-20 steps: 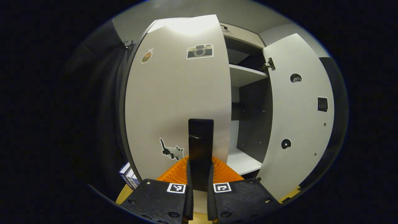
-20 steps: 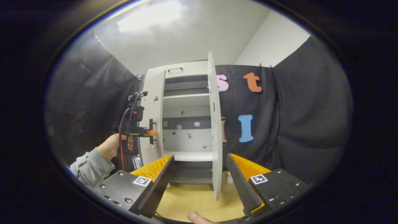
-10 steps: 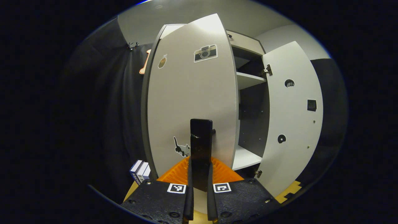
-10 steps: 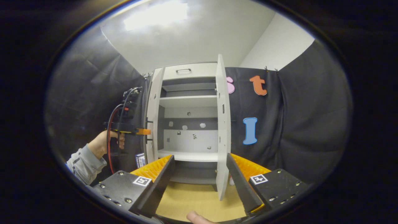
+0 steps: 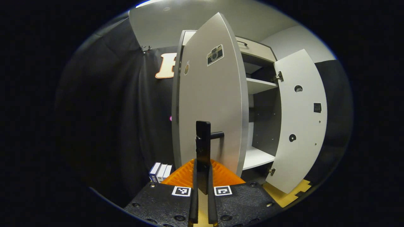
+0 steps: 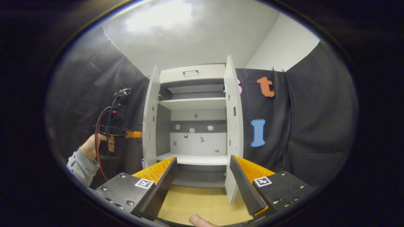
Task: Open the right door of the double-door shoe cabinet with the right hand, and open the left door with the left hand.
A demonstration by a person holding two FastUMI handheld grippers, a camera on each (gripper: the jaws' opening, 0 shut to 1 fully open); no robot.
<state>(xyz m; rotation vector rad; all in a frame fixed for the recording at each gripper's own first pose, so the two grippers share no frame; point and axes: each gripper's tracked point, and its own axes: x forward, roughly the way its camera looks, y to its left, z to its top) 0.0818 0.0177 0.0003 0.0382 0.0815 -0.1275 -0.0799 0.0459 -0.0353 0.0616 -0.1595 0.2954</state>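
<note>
The white shoe cabinet (image 6: 192, 104) stands against the black cloth with both doors swung out. In the left gripper view, the left door (image 5: 211, 104) carries a camera sticker and a black bar handle (image 5: 203, 138). My left gripper (image 5: 202, 164) is shut on that handle. The right gripper view shows the left gripper (image 6: 126, 134), held by a hand (image 6: 94, 145), at the outer face of the left door (image 6: 148, 126). The right door (image 6: 233, 126) (image 5: 303, 126) stands wide open. My right gripper (image 6: 202, 168) hangs open in front of the cabinet, holding nothing.
A drawer with a dark handle (image 6: 191, 72) tops the cabinet, and white shelves (image 6: 192, 102) sit inside. Small boxes (image 5: 161, 171) stand on the floor left of the cabinet. A wooden floor (image 6: 202, 201) lies in front. A fingertip (image 6: 197, 219) shows at the bottom edge.
The left door has swung farther out with my left gripper shut on its handle; the hand moved left. The right gripper stayed open and the right door stayed open.
</note>
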